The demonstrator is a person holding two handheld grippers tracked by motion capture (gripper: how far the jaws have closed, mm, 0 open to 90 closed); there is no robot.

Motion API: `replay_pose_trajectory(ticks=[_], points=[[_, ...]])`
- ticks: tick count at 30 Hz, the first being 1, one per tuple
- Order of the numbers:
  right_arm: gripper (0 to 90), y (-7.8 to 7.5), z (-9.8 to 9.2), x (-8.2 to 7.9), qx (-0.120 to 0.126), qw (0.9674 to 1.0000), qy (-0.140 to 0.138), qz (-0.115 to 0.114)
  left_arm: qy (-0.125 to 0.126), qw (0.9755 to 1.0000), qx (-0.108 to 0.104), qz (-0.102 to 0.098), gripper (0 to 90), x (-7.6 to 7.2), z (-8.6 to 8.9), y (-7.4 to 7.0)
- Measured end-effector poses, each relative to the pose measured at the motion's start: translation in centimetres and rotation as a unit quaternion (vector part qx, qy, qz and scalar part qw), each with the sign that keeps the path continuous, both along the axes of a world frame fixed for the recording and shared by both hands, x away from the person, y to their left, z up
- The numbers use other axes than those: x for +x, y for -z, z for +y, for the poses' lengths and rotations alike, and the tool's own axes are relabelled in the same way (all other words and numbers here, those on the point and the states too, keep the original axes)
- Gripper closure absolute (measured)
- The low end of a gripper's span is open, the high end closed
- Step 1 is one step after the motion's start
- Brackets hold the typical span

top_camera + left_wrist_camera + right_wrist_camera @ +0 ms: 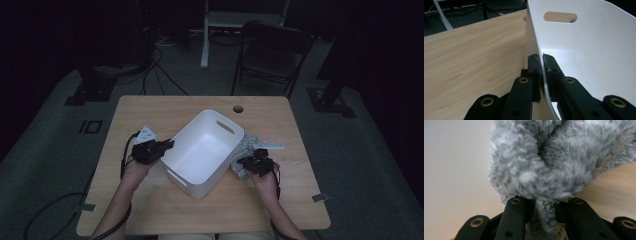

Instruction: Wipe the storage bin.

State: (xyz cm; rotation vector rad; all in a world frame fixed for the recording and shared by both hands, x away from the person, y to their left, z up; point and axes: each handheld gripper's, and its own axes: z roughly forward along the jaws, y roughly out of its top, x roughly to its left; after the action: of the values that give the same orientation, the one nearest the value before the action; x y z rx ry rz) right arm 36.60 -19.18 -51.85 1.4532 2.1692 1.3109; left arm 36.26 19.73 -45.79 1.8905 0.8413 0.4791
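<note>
One white bin [202, 152] sits tilted near the middle of the table [150, 115], and one grey fluffy cloth [246, 150] lies bunched just beside its right wall. The left gripper view shows the left gripper [541, 65] pinching the bin's thin rim between both jaws, with a handle slot [560, 17] higher on the wall. The right gripper view shows the right gripper [546, 207] clamped on the cloth's pile. From above, bare wood stretches behind and in front of the bin. Two grippers, one bin, one cloth.
</note>
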Motion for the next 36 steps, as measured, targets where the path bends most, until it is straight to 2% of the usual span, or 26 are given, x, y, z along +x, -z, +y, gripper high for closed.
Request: replay_pose_trajectory(ticks=[4, 8, 9, 10, 13, 15, 17, 19, 24, 29, 34, 36], points=[[75.8, 1.5, 0.2, 0.8, -0.026, 0.9993, 0.000, 0.026, -0.002, 1.0000, 0.000, 0.000, 85.4, 0.0, 0.0, 0.0], [75.8, 1.7, 0.2, 0.9, -0.021, 0.9992, 0.002, 0.033, -0.007, 1.0000, 0.002, 0.000, 85.3, -0.1, -0.1, 0.0], [75.8, 1.2, 0.0, 0.6, 0.005, 0.9993, -0.004, 0.038, -0.010, 0.9999, 0.004, 0.000, 85.4, 0.0, -0.1, 0.0], [75.8, 0.9, -0.1, 0.5, 0.014, 0.9991, -0.009, 0.038, -0.010, 0.9999, 0.003, 0.000, 85.4, 0.0, -0.1, 0.0], [75.8, -1.0, -0.4, -0.6, 0.049, 0.9984, -0.027, 0.014, -0.011, 0.9999, 0.008, -0.001, 85.5, -0.1, -0.2, -0.1], [75.8, -2.7, -0.5, -1.7, 0.067, 0.9967, -0.042, -0.015, -0.010, 0.9999, 0.013, -0.002, 85.6, -0.1, -0.4, -0.1], [75.7, -4.1, -0.3, -2.4, 0.065, 0.9959, -0.049, -0.041, -0.008, 0.9999, 0.012, -0.002, 85.6, -0.1, -0.4, -0.1], [75.8, -4.5, 0.1, -2.6, 0.050, 0.9965, -0.046, -0.048, -0.004, 0.9999, 0.012, -0.002, 85.5, -0.1, -0.4, -0.1], [75.9, -3.2, 0.3, -2.3, 0.041, 0.9978, -0.036, -0.037, -0.004, 0.9999, 0.013, -0.004, 85.5, -0.2, -0.5, -0.1], [75.8, -1.6, 0.7, -1.7, 0.010, 0.9992, -0.028, -0.025, -0.004, 0.9999, 0.013, -0.005, 85.3, -0.1, -0.6, -0.1], [75.7, 0.6, 1.0, -0.8, -0.014, 0.9995, -0.024, 0.014, -0.004, 0.9999, 0.010, -0.004, 85.0, -0.1, -0.6, -0.1], [75.6, 1.0, 1.0, -0.6, -0.013, 0.9994, -0.023, 0.024, -0.004, 0.9999, 0.013, -0.006, 85.0, -0.1, -0.6, -0.1]])
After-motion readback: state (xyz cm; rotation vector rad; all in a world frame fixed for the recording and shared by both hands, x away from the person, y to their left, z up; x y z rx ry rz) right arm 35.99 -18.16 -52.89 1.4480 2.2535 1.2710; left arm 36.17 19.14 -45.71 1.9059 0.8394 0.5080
